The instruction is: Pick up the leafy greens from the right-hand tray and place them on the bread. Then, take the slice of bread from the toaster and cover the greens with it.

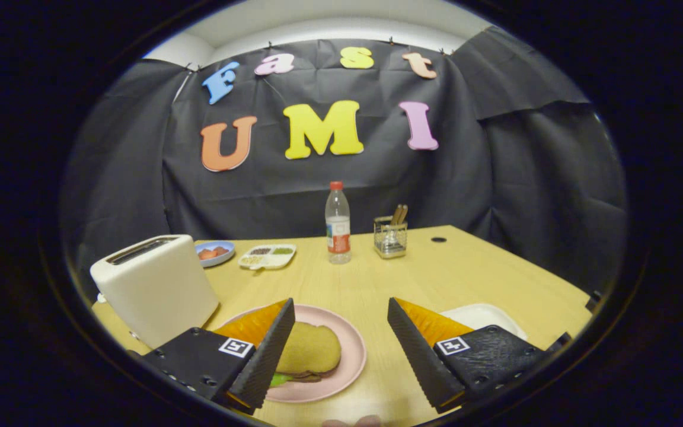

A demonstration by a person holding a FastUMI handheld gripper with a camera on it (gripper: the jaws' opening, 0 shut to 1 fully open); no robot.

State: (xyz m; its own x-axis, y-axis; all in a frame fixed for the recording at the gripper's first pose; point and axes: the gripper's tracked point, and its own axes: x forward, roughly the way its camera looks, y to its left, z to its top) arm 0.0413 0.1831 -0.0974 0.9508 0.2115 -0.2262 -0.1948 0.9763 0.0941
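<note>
Now the tool (338, 332) gapes wide, gripping nothing, above the bread (309, 350) on the pink plate (354, 350).

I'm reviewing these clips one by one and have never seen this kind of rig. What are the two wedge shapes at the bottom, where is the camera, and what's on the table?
There is no robot arm here. A person carries hand-held tongs, and the camera rides on them, looking forward along the two fingers; those are the wedges you see. The fingers stand wide apart and hold nothing.

Below them is a wooden table. A pink plate lies between and under the fingers, with a slice of bread on top of a bit of leafy greens, so the sandwich looks already covered. A white toaster stands to the left, and a white tray sits behind the right finger.

Farther back are a blue dish, a divided tray, a plastic bottle and a wire holder.
</note>
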